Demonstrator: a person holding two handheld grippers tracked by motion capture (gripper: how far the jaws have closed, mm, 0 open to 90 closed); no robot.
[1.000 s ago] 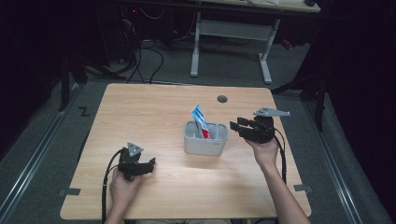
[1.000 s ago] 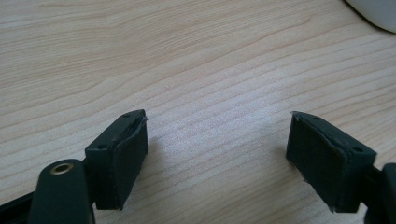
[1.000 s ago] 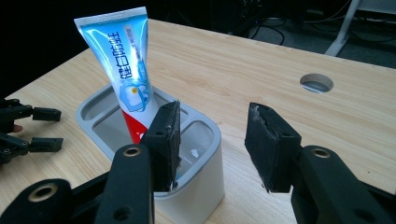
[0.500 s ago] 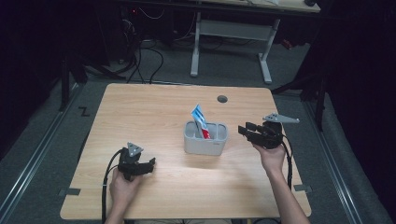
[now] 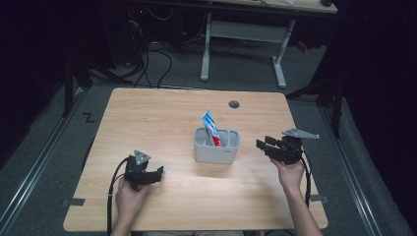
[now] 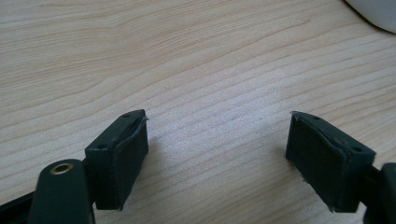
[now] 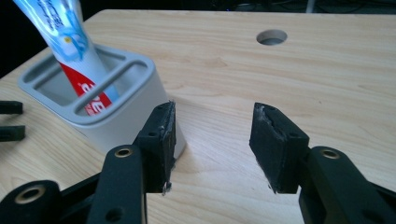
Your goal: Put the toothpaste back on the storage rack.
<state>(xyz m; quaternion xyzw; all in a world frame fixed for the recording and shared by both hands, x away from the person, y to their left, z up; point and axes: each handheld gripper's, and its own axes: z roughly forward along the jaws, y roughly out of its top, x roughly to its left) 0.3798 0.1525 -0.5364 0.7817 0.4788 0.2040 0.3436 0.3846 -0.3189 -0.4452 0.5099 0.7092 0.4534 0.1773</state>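
The grey holder, a rounded plastic caddy with two slotted compartments, stands near the middle of the pale wood-grain surface. A toothpaste tube, glossy white, blue and red, leans upright in one compartment, its flat crimped end uppermost. The right hand-held gripper sits just to the holder's right, close but apart, pointing toward it; in the right gripper view its jaws have just been opening, and only bare wood lies between the black, matte, block-shaped pads, while the holder and tube lie just beyond the left-hand one. The left hand-held gripper rests well apart at the near left, jaws spread wide over bare wood, with what is probably the holder's pale edge at the frame's corner.
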